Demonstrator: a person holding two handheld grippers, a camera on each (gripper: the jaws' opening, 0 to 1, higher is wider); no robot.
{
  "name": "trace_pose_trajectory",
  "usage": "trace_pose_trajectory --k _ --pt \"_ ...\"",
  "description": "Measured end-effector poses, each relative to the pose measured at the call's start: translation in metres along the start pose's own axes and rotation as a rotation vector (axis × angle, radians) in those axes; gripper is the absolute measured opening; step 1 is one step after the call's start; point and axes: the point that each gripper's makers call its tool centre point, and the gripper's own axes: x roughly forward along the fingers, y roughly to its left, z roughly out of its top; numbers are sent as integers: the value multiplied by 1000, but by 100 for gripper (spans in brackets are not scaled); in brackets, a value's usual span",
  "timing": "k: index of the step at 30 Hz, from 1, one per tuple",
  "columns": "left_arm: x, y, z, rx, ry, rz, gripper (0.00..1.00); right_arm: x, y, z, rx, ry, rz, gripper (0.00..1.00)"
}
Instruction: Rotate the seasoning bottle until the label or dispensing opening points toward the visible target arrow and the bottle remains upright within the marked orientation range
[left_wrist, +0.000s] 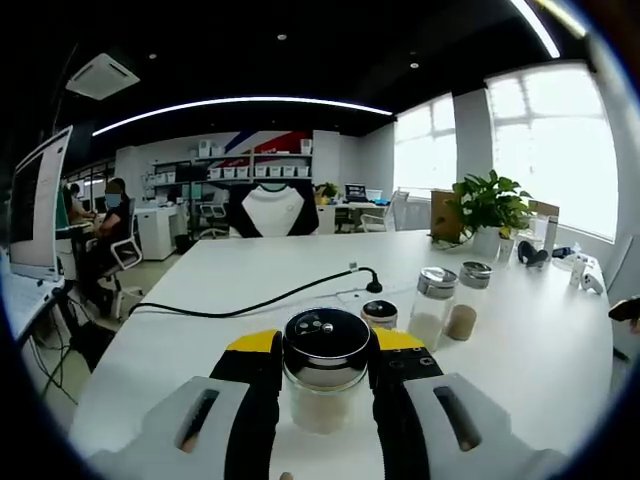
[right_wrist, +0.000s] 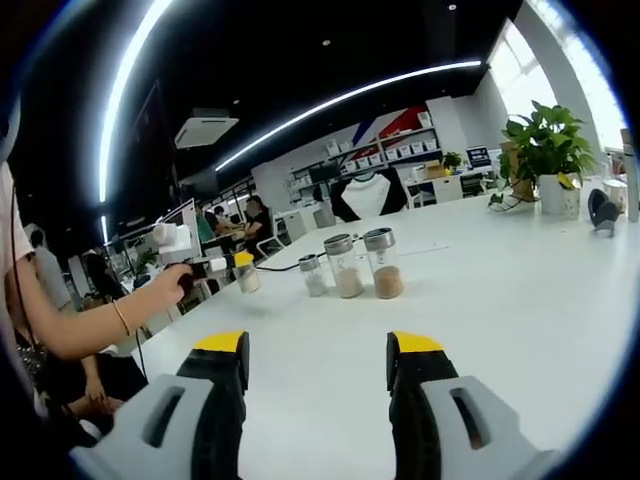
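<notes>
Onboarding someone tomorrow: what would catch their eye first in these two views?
In the left gripper view, the left gripper is shut on a seasoning bottle with a shiny black perforated lid, dead centre. Just beyond it on the white table stand three more shaker jars, with a potted plant farther back. In the right gripper view, the right gripper hangs open over bare tabletop.
</notes>
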Motion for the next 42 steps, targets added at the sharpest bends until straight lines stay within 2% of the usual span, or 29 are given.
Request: trace_pose_trajectory --k 11,12,14,19,23,29,34,35,36,42 --pt "-35 -11 -11 -12 18 -21 35 -2 14 -9 -22 26 34 54" --pt "-42 -13 -11 -46 16 -17 35 -2 15 -9 -22 26 37 54" --pt "-51 -18 -10 -63 -7 -20 35 -2 17 -7 -17 14 40 54" --pt "-76 -32 -11 -68 -27 -31 35 -1 24 -8 -29 19 53 54" --pt "-93 -43 -15 -56 -21 -57 35 0 30 -11 -39 29 73 53" --pt "-110 -52 -11 -26 -31 -74 35 -2 44 -16 -74 45 109 53" --pt "-122 -65 -2 -5 -50 -115 35 -3 50 -20 -65 49 128 53" --pt "-126 -71 1 -3 -56 -140 35 -3 52 -21 -57 54 137 53" --pt "-129 -77 3 -2 -63 -159 35 -3 55 -17 -18 28 143 52" --pt "-137 -91 6 26 -66 -184 35 0 63 -12 -63 19 156 49"
